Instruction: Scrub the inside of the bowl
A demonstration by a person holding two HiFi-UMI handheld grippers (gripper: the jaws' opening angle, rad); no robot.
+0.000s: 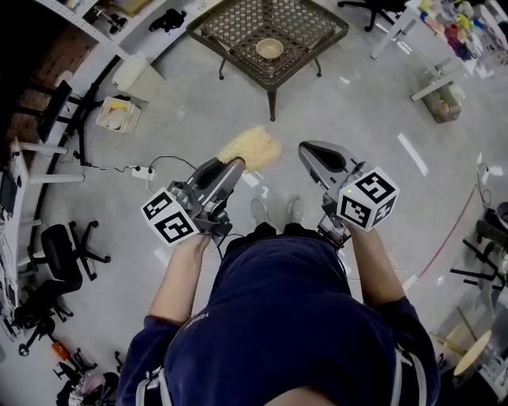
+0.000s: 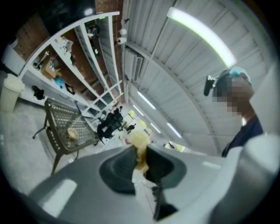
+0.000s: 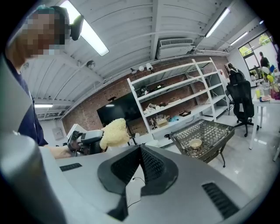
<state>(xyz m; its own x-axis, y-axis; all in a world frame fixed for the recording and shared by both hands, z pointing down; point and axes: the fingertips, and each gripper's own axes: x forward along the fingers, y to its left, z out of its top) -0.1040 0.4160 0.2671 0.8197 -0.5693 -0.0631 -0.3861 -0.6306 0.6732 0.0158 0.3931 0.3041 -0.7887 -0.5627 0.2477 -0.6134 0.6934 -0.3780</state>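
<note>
A tan bowl (image 1: 270, 48) sits on a dark metal mesh table (image 1: 238, 24) far ahead of me; it also shows as the small bowl (image 3: 195, 143) in the right gripper view and the bowl (image 2: 72, 133) in the left gripper view. My left gripper (image 1: 235, 165) is shut on a fluffy yellow scrubber (image 1: 252, 148), seen as the yellow tuft (image 2: 138, 141) between its jaws. My right gripper (image 1: 311, 151) is shut with nothing in it; its jaws meet at a point in the right gripper view (image 3: 141, 148). Both are held at waist height, well short of the table.
White shelving (image 1: 95, 24) runs along the left wall with a bin (image 1: 117, 113) and a power strip and cable (image 1: 143, 171) on the floor. Office chairs (image 1: 67, 250) stand at left. White desks (image 1: 444, 40) stand at the far right.
</note>
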